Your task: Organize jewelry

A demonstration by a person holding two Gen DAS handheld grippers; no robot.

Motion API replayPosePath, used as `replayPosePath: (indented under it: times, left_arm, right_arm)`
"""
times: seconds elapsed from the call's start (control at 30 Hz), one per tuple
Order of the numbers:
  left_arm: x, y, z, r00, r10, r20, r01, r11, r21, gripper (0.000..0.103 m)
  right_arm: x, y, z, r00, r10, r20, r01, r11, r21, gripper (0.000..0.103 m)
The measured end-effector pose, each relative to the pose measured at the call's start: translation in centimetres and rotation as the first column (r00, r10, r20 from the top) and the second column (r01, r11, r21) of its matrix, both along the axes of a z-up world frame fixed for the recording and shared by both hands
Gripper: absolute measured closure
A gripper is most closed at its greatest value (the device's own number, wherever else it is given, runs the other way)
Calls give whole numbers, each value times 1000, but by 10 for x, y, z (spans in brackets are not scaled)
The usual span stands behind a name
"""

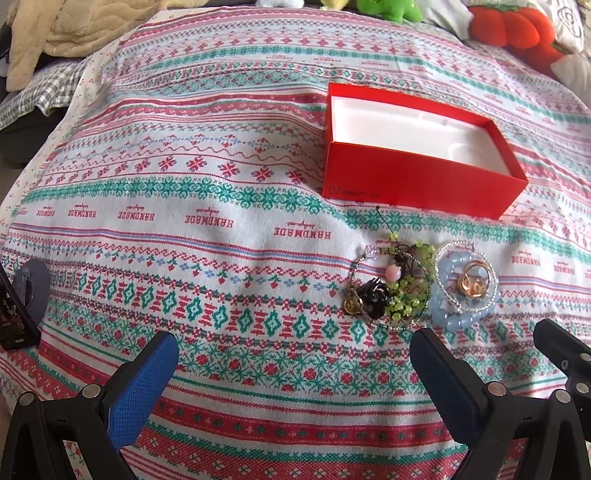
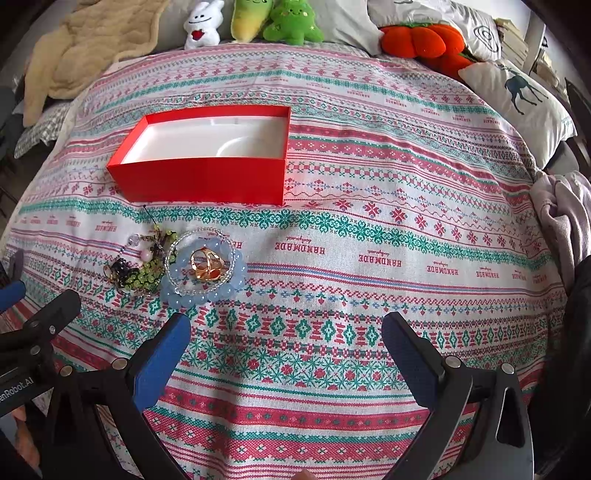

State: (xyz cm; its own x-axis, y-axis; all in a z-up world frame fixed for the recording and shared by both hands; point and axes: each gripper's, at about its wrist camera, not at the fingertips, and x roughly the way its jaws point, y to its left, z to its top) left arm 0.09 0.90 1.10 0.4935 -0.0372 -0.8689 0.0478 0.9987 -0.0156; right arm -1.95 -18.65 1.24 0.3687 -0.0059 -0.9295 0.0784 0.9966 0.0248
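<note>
Box [image 2: 201, 181]: one, red, open, white inside, on patterned bedspread [image 2: 369, 258] | jewelry pile [image 2: 173, 264]: one, just before box, blue bead bracelet [image 2: 207, 295], gold rings [image 2: 207, 267], green beads [image 1: 402, 295] | plush toys: four behind | left hand-held gripper [image 1: 291, 354], right hand-held gripper [image 2: 286, 336]: both spread, empty.

"HANDMADE" repeats, upside down, across the patterned cloth [image 2: 369, 229]; "enRobot.AI" marks the left gripper [image 2: 14, 391].

A home bedroom: patterned bedspread [image 2: 369, 240], plush toys [image 2: 255, 22], deer-print pillow [image 2: 517, 99], rumpled beige blanket [image 2: 81, 48].
</note>
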Motion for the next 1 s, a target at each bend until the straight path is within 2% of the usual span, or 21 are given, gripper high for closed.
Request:
replayPosePath:
  times: [0.17,0.27,0.37,0.47,0.53,0.7,0.83,1.0]
  left_arm:
    - [7,-3,-4,999,-35,-39,35,999,12,0]
    - [9,-4,-5,995,-82,-49,82,996,-19,0]
    - [8,-6,-5,989,-150,-4,150,987,-58,0]
    - [7,-7,-11,985,-169,33,170,984,-44,0]
    - [8,-7,-17,983,-180,35,182,981,-66,0]
    - [11,-15,-27,971,-235,35,237,968,-81,5]
    - [14,-29,-30,948,-312,67,316,945,-82,8]
    - [24,-43,-42,928,-369,60,372,927,-52,19]
  right_arm:
    - [5,-4,5,1000,-3,-6,3,1000,21,0]
    - [10,-5,9,999,26,-21,-25,998,51,0]
    - [14,-4,12,996,87,-12,-86,990,113,0]
    - [15,-1,11,987,159,32,-162,971,178,0]
    - [17,0,6,980,196,38,-199,956,214,0]
    - [21,3,-8,964,263,34,-264,939,221,5]
    - [23,-6,-13,967,256,12,-253,946,204,5]
    - [27,-20,-17,978,208,-23,-197,953,229,5]
